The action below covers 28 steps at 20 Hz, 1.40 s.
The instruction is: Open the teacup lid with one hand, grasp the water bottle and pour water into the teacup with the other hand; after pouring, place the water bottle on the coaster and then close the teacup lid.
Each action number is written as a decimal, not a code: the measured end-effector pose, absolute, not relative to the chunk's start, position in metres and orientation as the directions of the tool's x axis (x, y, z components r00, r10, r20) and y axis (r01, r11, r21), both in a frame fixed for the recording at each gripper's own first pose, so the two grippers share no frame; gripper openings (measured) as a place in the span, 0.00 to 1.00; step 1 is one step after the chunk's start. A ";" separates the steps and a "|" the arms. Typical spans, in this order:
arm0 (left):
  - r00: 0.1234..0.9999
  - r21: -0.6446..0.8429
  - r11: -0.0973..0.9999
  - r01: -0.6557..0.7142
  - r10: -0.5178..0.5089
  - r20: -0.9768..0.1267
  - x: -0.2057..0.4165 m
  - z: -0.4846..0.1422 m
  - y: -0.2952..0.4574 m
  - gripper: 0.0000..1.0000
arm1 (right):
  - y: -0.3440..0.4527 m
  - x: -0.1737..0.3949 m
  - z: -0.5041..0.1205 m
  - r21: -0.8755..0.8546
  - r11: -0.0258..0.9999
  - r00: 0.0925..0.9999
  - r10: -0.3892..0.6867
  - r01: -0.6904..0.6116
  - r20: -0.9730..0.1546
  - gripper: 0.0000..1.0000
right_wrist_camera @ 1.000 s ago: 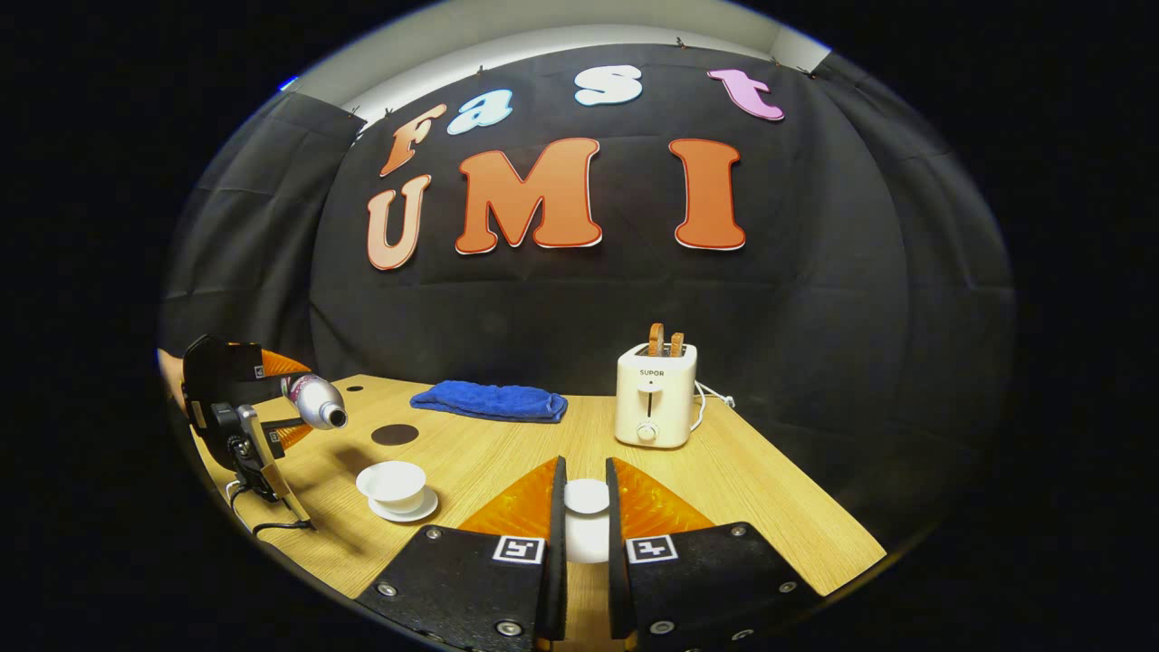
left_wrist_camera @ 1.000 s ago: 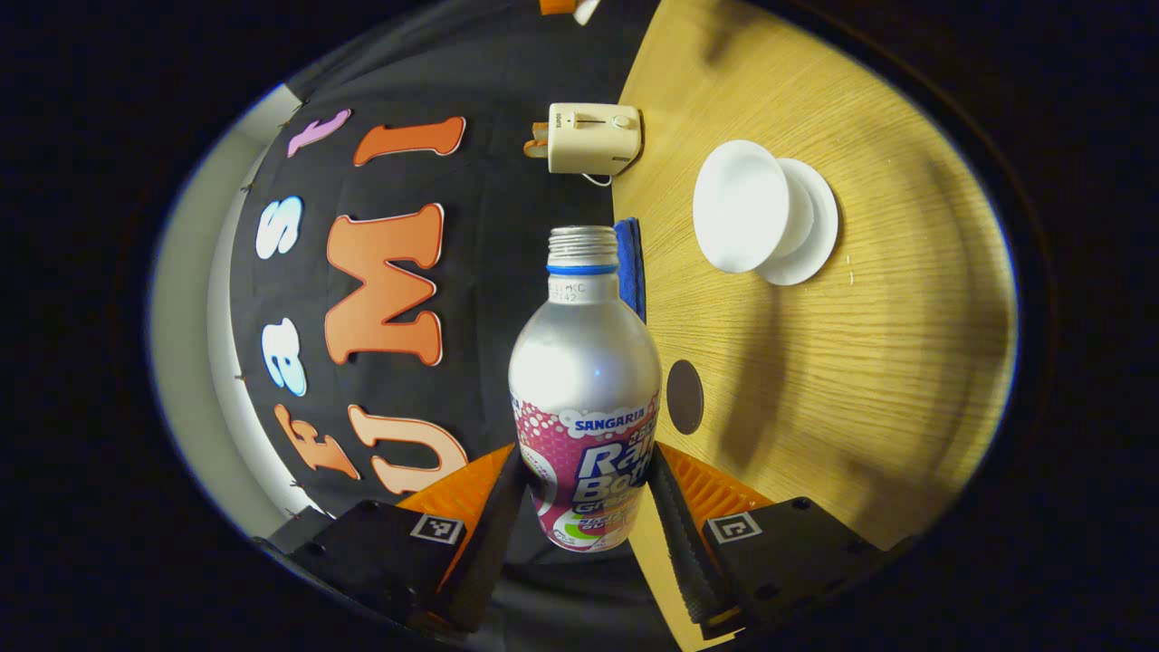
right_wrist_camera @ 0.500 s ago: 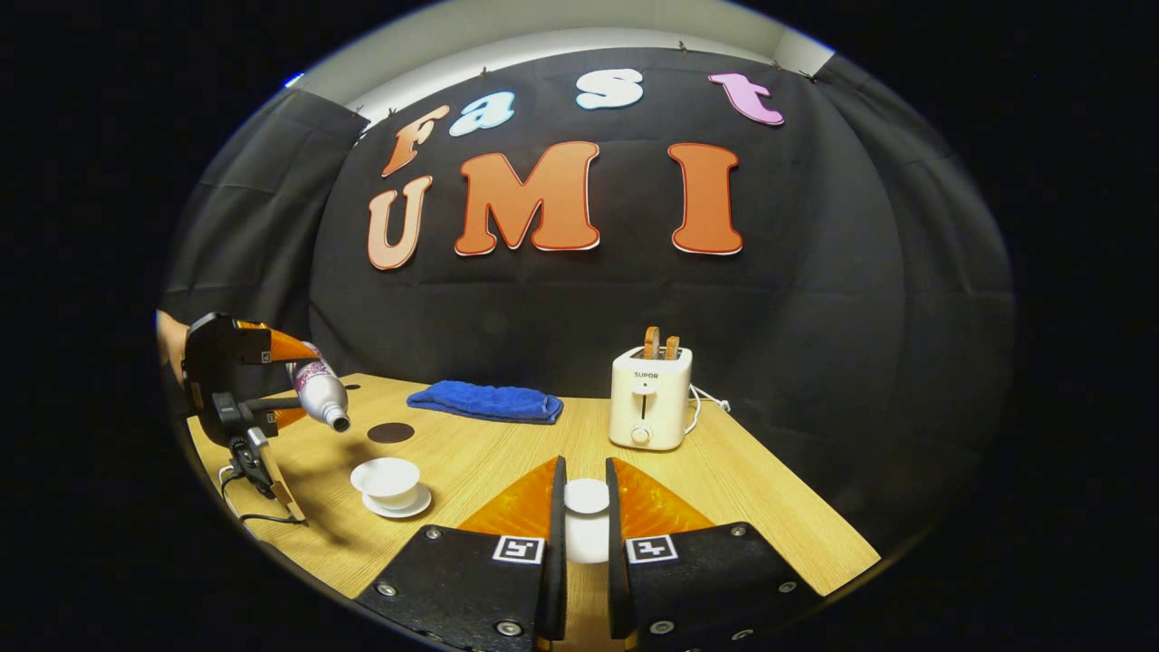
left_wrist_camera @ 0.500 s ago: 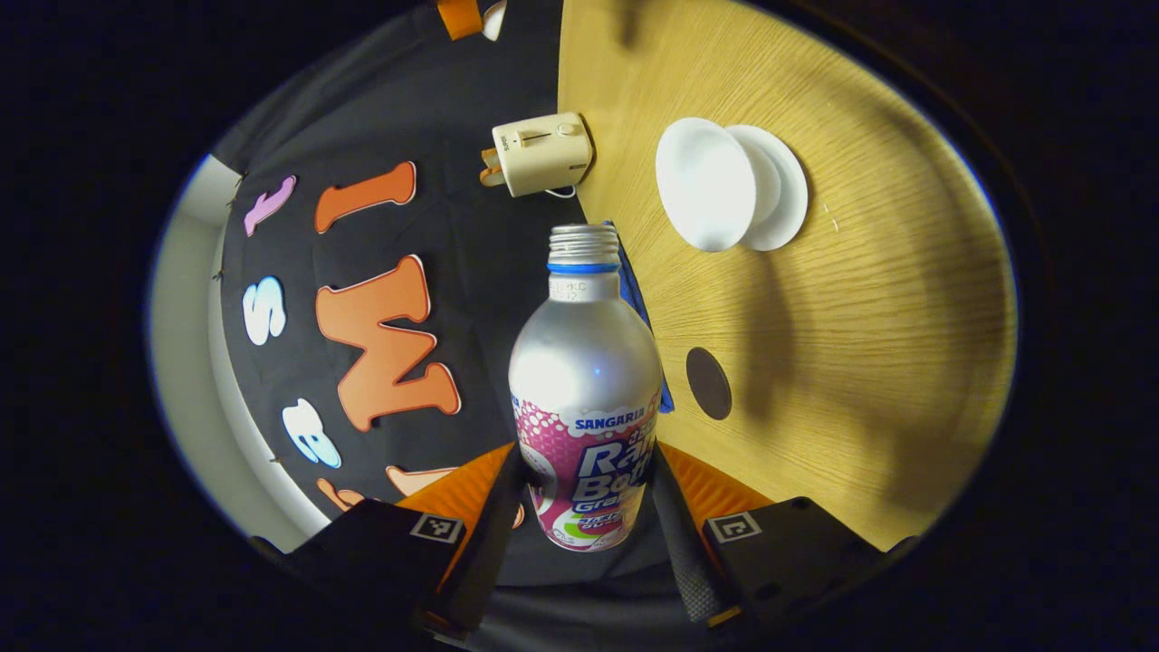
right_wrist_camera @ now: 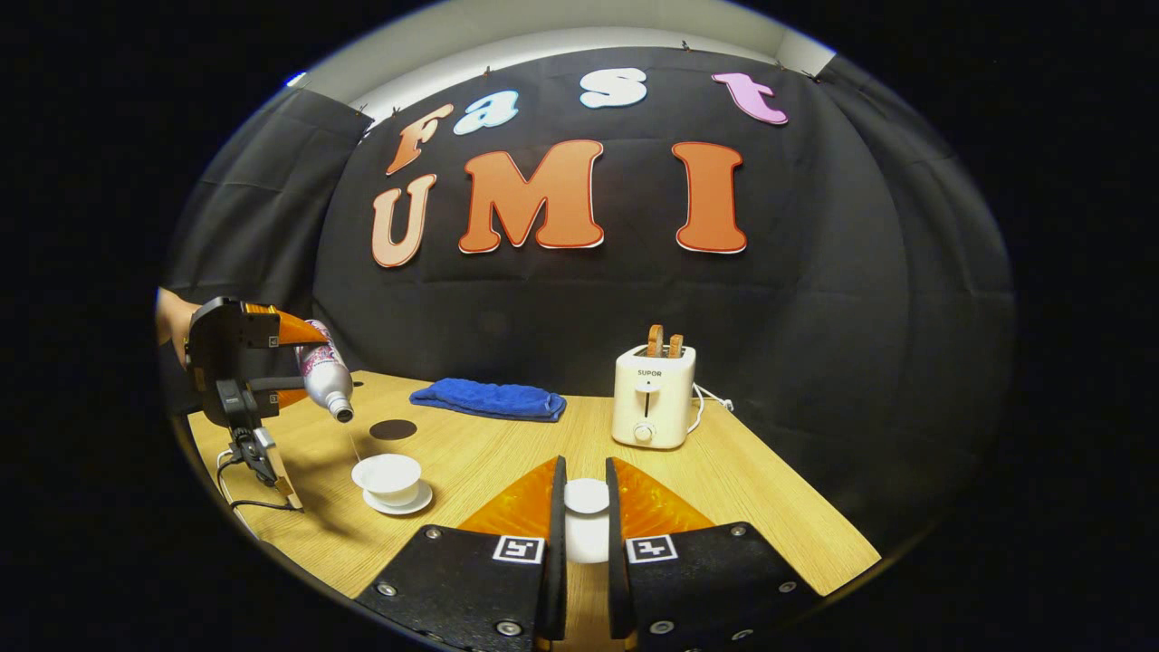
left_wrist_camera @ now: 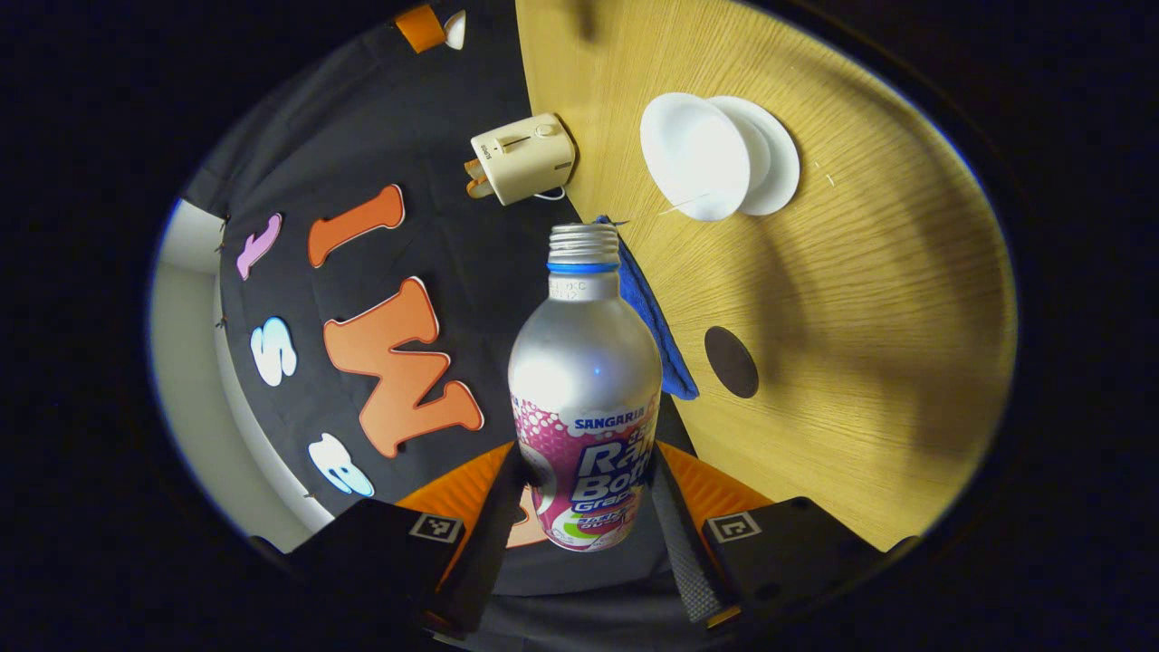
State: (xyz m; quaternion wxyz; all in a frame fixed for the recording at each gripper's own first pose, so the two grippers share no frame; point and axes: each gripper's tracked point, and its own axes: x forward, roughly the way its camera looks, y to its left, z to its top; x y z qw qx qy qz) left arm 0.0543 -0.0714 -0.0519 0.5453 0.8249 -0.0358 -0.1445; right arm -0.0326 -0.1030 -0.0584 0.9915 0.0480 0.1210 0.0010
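Now the left gripper, clamped on the smooth silver aluminium water bottle, tips it above the glossy white porcelain teacup on its saucer. Pouring well means tilting slowly, mouth over the bowl. Meanwhile the right gripper pinches the round white lid.

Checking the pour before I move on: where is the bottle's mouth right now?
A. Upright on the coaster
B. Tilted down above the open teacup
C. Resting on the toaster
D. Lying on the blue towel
B: in the right gripper view the left gripper tips the water bottle mouth-down over the teacup.
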 end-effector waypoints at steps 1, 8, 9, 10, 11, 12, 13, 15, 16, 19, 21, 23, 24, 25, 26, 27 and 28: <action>0.956 0.909 -0.407 0.097 -0.217 -0.198 0.055 -0.052 -0.072 0.83 | -0.104 -0.033 -0.058 0.095 0.995 0.971 0.010 0.013 -0.238 0.19; 0.953 0.894 -0.444 0.067 -0.236 -0.188 0.060 -0.044 -0.081 0.83 | -0.105 -0.033 -0.059 0.091 0.996 0.971 0.010 0.012 -0.238 0.19; 0.953 0.890 -0.451 0.061 -0.238 -0.186 0.061 -0.043 -0.082 0.83 | -0.105 -0.033 -0.060 0.091 0.996 0.971 0.012 0.010 -0.237 0.19; 0.954 0.888 -0.456 0.056 -0.239 -0.184 0.061 -0.041 -0.082 0.83 | -0.106 -0.032 -0.060 0.090 0.996 0.971 0.010 0.012 -0.238 0.19; 0.953 0.885 -0.463 0.052 -0.241 -0.182 0.062 -0.040 -0.084 0.83 | -0.107 -0.032 -0.060 0.091 0.996 0.971 0.010 0.012 -0.238 0.19; 0.954 0.882 -0.469 0.050 -0.240 -0.182 0.063 -0.039 -0.083 0.83 | -0.107 -0.031 -0.060 0.093 0.996 0.971 0.011 0.011 -0.239 0.19; 0.954 0.878 -0.477 0.047 -0.240 -0.182 0.064 -0.039 -0.084 0.83 | -0.108 -0.031 -0.061 0.094 0.995 0.971 0.009 0.014 -0.240 0.19; 0.953 0.869 -0.493 0.034 -0.245 -0.176 0.066 -0.035 -0.088 0.83 | -0.108 -0.032 -0.061 0.093 0.996 0.971 0.010 0.012 -0.239 0.19; 0.953 0.865 -0.501 0.024 -0.250 -0.171 0.065 -0.032 -0.089 0.80 | -0.108 -0.032 -0.061 0.092 0.996 0.971 0.013 0.009 -0.238 0.19; 0.950 0.848 -0.529 0.005 -0.261 -0.169 0.070 -0.028 -0.093 0.80 | -0.108 -0.033 -0.060 0.093 0.996 0.972 0.014 0.008 -0.234 0.19; 0.949 0.839 -0.543 -0.015 -0.272 -0.159 0.068 -0.021 -0.096 0.80 | -0.110 -0.033 -0.060 0.092 0.996 0.972 0.013 0.009 -0.233 0.19; 0.947 0.829 -0.558 -0.036 -0.284 -0.150 0.070 -0.016 -0.100 0.83 | -0.111 -0.034 -0.061 0.096 0.995 0.972 0.011 0.012 -0.235 0.19; 0.946 0.823 -0.566 -0.049 -0.290 -0.144 0.070 -0.014 -0.103 0.83 | -0.112 -0.034 -0.061 0.097 0.995 0.972 0.008 0.016 -0.235 0.19; 0.945 0.817 -0.575 -0.052 -0.294 -0.146 0.070 -0.014 -0.104 0.83 | -0.112 -0.036 -0.062 0.099 0.995 0.972 0.009 0.015 -0.236 0.19; 0.944 0.811 -0.582 -0.058 -0.296 -0.144 0.068 -0.011 -0.104 0.83 | -0.112 -0.036 -0.061 0.099 0.995 0.972 0.008 0.016 -0.236 0.19; 0.943 0.808 -0.586 -0.062 -0.299 -0.144 0.067 -0.011 -0.105 0.83 | -0.113 -0.036 -0.061 0.099 0.995 0.972 0.007 0.016 -0.234 0.19; 0.942 0.804 -0.591 -0.068 -0.303 -0.143 0.067 -0.009 -0.107 0.83 | -0.113 -0.036 -0.060 0.098 0.995 0.972 0.009 0.014 -0.233 0.19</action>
